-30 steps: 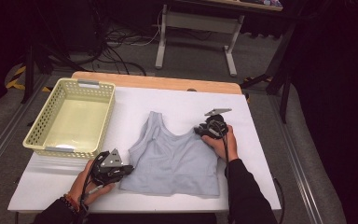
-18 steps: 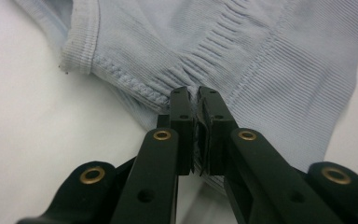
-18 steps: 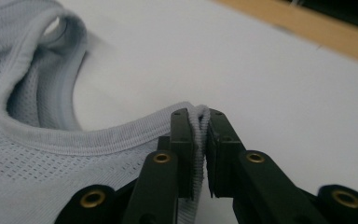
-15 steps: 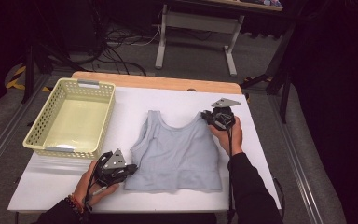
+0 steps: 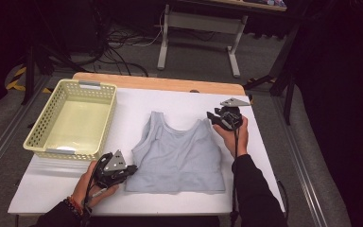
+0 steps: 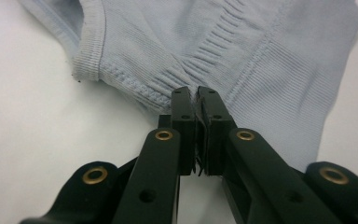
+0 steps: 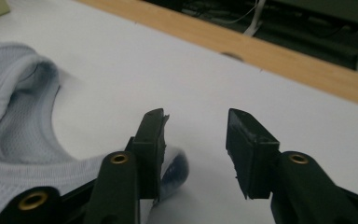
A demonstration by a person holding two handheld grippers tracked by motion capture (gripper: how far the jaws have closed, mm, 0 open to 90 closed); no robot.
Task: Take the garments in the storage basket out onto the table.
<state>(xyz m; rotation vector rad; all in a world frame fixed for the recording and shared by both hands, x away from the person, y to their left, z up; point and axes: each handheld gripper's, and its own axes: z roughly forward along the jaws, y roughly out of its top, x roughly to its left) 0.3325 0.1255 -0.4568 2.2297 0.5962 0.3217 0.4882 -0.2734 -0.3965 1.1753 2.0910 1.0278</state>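
Far left we see a pale yellow plastic basket (image 5: 71,120) with a perforated wall, sitting on the white table (image 5: 179,101) – well apart from the garment. Next, at the near left, the left gripper (image 5: 131,169) is held in the person's left hand (image 5: 90,187); in the left gripper view its jaws are pressed together on the ribbed hem of the light blue tank top (image 6: 242,56) (a bit of fabric pinched between them). We see the tank top (image 5: 177,153) lying flat at the middle of the table, straps pointing to the far side, hem toward the person. To the right, the right gripper (image 5: 211,116) sits by the top's right strap, held in the right hand (image 5: 234,137) – jaws apart in the right gripper view, the strap end (image 7: 175,168) just beside the left jaw, not clamped. A wooden strip (image 5: 160,82) runs along the table's far edge.
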